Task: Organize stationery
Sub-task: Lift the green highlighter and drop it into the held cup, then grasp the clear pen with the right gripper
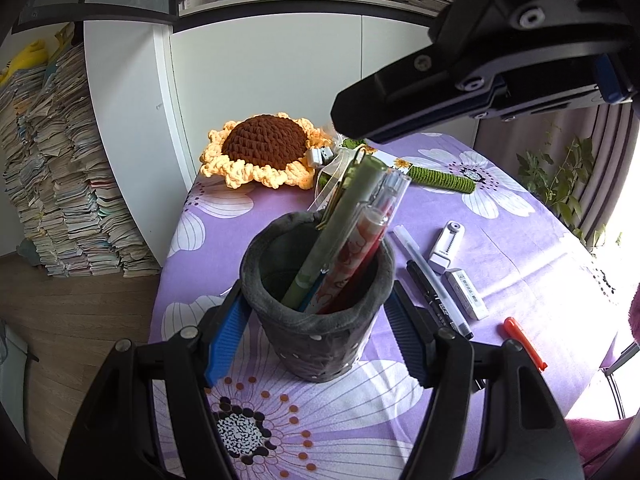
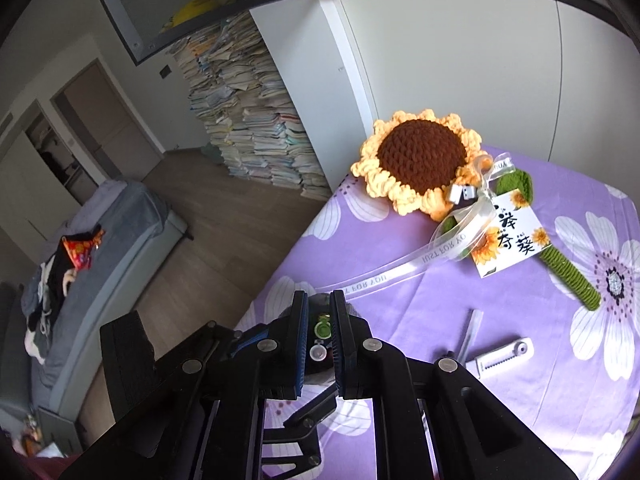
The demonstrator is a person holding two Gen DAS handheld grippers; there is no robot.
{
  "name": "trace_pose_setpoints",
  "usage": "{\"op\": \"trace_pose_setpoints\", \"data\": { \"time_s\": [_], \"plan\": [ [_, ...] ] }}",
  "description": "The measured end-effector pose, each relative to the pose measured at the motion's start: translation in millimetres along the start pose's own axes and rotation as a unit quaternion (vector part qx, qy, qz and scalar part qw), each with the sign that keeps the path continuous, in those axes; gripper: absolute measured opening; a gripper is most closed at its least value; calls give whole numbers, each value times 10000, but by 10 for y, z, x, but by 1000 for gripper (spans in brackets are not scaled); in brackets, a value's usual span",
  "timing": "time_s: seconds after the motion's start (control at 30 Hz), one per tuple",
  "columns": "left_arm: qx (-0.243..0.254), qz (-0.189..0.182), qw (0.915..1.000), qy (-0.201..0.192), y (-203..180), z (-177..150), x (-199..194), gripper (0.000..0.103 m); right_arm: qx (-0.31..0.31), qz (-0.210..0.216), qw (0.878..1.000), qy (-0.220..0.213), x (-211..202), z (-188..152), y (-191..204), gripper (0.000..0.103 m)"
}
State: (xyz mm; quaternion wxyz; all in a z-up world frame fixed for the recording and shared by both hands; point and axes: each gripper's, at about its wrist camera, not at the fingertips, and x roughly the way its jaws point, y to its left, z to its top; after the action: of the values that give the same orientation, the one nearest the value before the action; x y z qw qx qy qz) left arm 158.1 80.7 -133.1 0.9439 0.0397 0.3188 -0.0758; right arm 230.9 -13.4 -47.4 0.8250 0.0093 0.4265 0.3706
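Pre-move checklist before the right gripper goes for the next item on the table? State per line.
1. Left gripper on grey pen holder: pads against both sides, holder upright. Ok.
2. Right gripper ready to pick: jaws shut, must open first. Not ok.
3. Right gripper empty: pen tops show in the narrow gap. Cannot tell.
4. Room in holder: stored pens lean to one side, space left. Ok.
5. Targets reachable: white pen, black marker, correction tape, eraser and orange pen lie uncovered on the tablecloth. Ok.
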Motion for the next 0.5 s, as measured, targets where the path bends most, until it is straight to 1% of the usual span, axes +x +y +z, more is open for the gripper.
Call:
{"op": "trace_pose_setpoints", "data": {
  "time_s": [0.07, 0.17, 0.23, 0.3, 0.37, 0.5],
  "plan": [
    [-2, 2, 10000, 3, 2, -2, -3, 67, 72, 86, 9999, -20, -40, 2, -26, 12],
    [-4, 1, 10000, 3, 5, -2, -3, 67, 133, 59, 9996, -241, -194, 14, -82, 12],
    [-12, -2, 10000, 3, 7, -5, -4, 67, 174, -83, 9992, -364, -296, 12, -151, 12],
    [-19, -8, 10000, -1, 8, -10, -5, 67, 263, -398, 9983, -338, -324, -15, -272, 13],
    [-17, -2, 10000, -1, 6, -11, -6, 67, 438, -681, 9966, -121, -238, -47, -454, 17],
    [-11, -2, 10000, 0, 0, -18, -24, 67, 946, -1024, 9884, 599, 171, -156, -896, 17]
  ]
}}
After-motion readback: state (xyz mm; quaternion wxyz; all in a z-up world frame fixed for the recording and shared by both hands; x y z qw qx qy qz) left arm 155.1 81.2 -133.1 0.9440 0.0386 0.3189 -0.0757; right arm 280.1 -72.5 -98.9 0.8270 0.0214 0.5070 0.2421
